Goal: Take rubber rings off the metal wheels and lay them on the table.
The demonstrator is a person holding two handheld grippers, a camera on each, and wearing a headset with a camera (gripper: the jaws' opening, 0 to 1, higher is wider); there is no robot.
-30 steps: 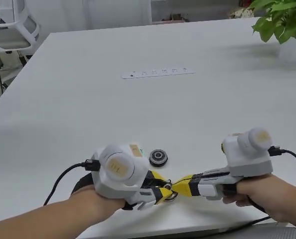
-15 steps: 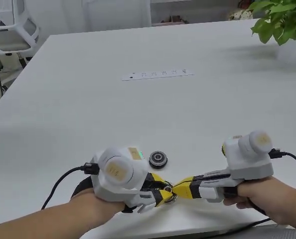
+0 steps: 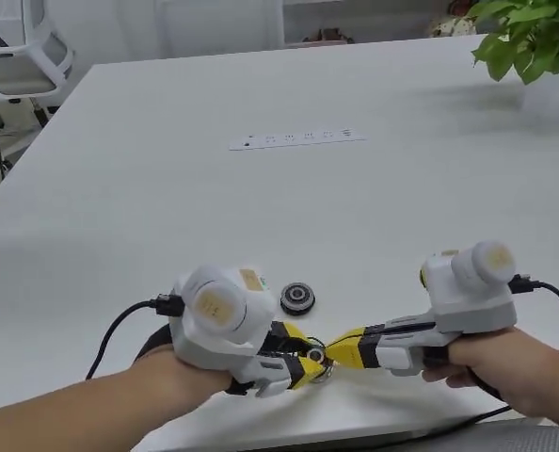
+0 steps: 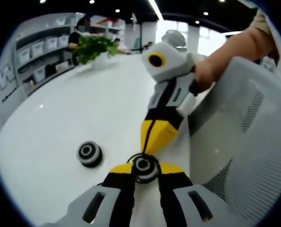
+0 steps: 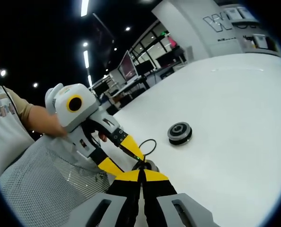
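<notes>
White counter, seen from above. At its near edge the left gripper has its fingers clamped on a small metal wheel. The right gripper points straight at this wheel from the opposite side, fingers pressed together, tips at its rim; whether they pinch anything I cannot tell. A thin black rubber ring loops loose just past the wheel, on the side away from the right fingers. Farther back, a second wheel lies flat.
</notes>
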